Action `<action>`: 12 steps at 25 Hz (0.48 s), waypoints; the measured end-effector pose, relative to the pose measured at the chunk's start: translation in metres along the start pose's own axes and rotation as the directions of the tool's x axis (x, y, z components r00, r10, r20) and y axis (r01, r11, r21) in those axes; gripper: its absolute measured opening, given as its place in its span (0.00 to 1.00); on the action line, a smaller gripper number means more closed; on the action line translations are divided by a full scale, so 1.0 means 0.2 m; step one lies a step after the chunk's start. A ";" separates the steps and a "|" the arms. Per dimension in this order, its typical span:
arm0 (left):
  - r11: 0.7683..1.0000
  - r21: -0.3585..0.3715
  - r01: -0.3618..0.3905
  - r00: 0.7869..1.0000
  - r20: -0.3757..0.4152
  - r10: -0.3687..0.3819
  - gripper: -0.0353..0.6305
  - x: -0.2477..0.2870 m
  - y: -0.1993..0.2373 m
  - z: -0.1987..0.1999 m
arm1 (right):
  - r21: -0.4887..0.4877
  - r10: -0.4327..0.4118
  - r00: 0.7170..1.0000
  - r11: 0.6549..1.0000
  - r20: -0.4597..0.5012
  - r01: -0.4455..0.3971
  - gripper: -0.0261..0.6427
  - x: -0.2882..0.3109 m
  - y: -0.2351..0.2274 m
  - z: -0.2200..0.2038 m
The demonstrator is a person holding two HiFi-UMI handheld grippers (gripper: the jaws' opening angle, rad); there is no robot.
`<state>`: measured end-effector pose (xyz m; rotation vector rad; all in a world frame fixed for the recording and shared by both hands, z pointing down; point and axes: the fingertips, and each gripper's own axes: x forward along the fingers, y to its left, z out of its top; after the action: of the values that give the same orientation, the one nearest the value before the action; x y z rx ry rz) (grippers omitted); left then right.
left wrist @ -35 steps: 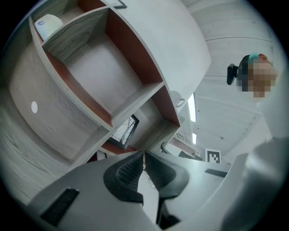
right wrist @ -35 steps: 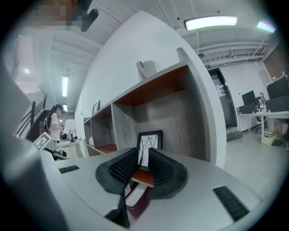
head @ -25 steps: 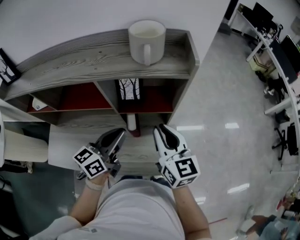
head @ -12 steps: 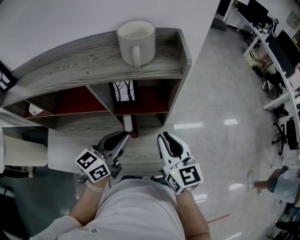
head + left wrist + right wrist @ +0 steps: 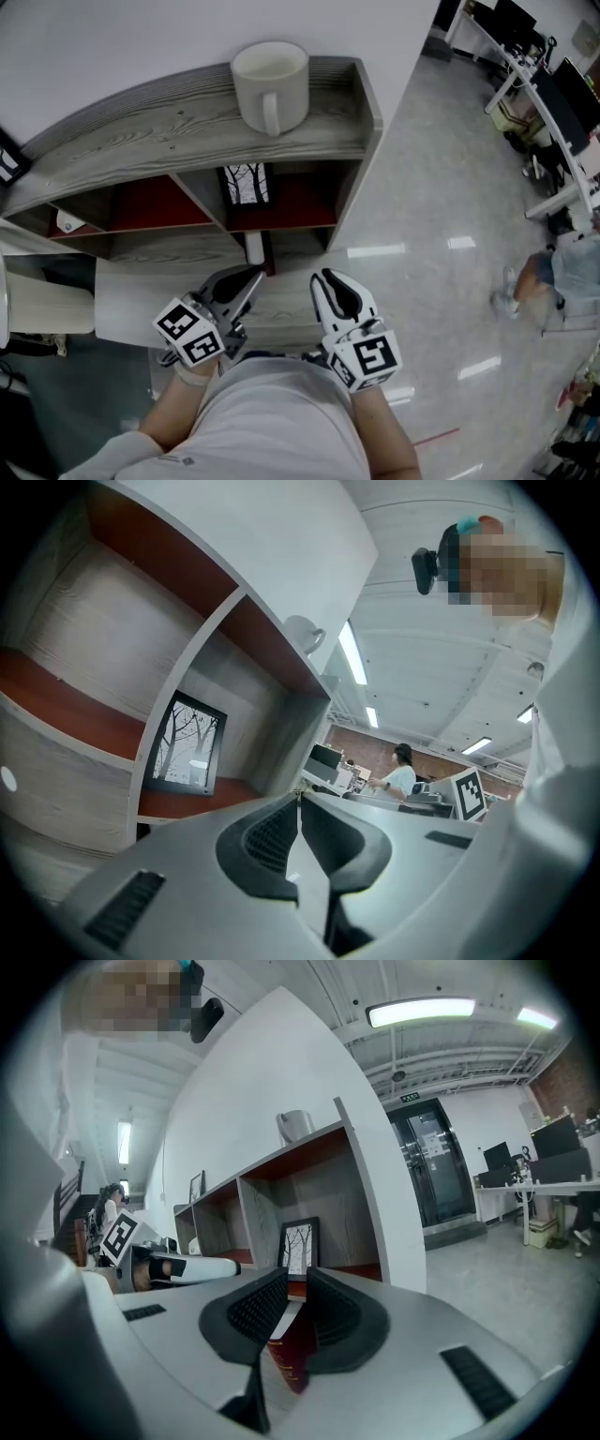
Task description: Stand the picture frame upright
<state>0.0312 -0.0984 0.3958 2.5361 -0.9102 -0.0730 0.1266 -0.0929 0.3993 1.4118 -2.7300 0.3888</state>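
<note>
The picture frame [image 5: 247,183], black-edged with a bare-tree print, stands upright in the middle compartment of the grey wooden shelf unit [image 5: 187,122]; it also shows in the left gripper view [image 5: 187,744] and the right gripper view [image 5: 299,1247]. Both grippers hang close to my body, well short of the shelf and touching nothing. My left gripper [image 5: 251,274] [image 5: 299,799] is shut with its tips together. My right gripper [image 5: 322,278] [image 5: 295,1274] has its jaws drawn in to a thin slit, nothing between them.
A cream mug [image 5: 270,82] sits on the shelf's top board. A dark red book [image 5: 291,1344] lies on the lower shelf below the frame. A small black frame [image 5: 7,155] stands at the far left. A person [image 5: 562,272] crosses the glossy floor at right.
Both grippers stay almost where they were, drawn back from the shelf. The view has shifted slightly, and a person has walked into sight on the floor at right.
</note>
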 end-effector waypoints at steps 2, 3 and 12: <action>1.000 -0.006 -0.001 1.000 0.002 0.001 0.09 0.00 0.00 0.00 | 0.004 0.003 1.000 1.000 -0.002 -0.003 0.14 0.01 0.00 0.00; 1.000 -0.008 -0.002 1.000 0.002 0.002 0.09 0.00 0.00 0.00 | 0.007 0.004 1.000 1.000 -0.004 -0.004 0.14 0.01 0.00 0.00; 1.000 -0.018 -0.017 1.000 0.002 0.017 0.09 -0.02 0.02 -0.01 | 0.006 -0.008 1.000 1.000 0.000 0.008 0.14 0.02 -0.01 0.00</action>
<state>0.0252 -0.0985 0.3983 2.5116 -0.9277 -0.0786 0.1257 -0.0963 0.4009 1.4237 -2.7240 0.3965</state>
